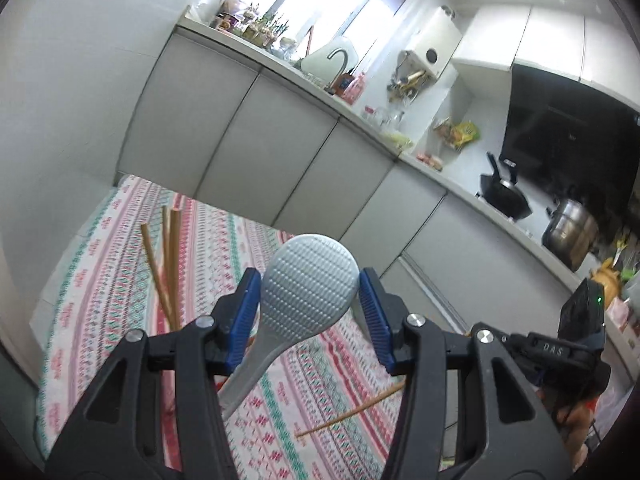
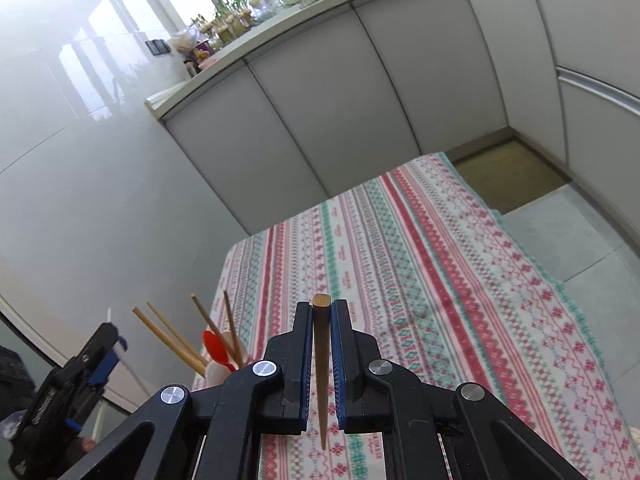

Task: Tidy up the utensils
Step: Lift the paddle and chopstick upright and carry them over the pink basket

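In the left wrist view, my left gripper (image 1: 307, 292) stands wide open around a grey dimpled rice paddle (image 1: 306, 292), whose handle runs down to the lower left; the pads do not visibly press it. Several wooden chopsticks (image 1: 170, 264) stand up at the left, their holder hidden by the gripper. One chopstick (image 1: 352, 410) is held at the lower right by my other gripper. In the right wrist view, my right gripper (image 2: 322, 312) is shut on a brown chopstick (image 2: 321, 360). A white holder (image 2: 218, 372) at the lower left holds chopsticks and a red spoon (image 2: 214, 346).
The table wears a striped, patterned cloth (image 2: 420, 280). Grey cabinets (image 1: 280, 152) and a cluttered counter run behind it, with a wok (image 1: 506, 198) and a steel pot (image 1: 570, 226) at the right. The floor (image 2: 560, 232) shows beyond the table's far right edge.
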A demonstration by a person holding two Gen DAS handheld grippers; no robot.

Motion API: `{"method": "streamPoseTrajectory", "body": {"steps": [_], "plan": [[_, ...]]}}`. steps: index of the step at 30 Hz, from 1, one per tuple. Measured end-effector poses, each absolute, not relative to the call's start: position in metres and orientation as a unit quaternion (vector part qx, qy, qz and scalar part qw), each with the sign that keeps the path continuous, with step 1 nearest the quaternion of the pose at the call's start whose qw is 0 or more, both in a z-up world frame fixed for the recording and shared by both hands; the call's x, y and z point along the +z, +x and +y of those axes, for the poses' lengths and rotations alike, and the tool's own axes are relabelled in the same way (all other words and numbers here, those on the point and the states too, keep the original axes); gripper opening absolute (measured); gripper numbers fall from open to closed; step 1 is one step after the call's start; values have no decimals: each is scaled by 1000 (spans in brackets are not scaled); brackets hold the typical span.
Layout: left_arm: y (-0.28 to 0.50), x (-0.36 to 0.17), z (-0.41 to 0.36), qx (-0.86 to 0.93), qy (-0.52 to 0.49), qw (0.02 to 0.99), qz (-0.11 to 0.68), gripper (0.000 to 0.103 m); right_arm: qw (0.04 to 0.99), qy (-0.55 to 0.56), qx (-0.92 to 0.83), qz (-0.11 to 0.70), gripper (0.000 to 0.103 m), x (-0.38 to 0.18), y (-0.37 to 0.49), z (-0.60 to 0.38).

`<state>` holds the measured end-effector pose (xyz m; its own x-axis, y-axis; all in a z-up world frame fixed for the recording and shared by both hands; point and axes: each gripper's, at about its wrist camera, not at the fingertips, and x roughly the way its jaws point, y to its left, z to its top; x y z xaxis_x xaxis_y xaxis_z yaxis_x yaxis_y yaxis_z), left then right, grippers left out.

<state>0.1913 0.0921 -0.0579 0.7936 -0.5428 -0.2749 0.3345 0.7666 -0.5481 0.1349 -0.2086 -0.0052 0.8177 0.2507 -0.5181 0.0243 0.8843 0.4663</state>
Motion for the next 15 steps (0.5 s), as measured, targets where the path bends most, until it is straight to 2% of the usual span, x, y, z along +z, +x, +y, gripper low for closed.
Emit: {"method": "streamPoseTrajectory", "body": {"steps": [15], "plan": [[234,-96,93,-228,-262,908,235,52,922,246,71,291,7,-7,140,-199]]}}
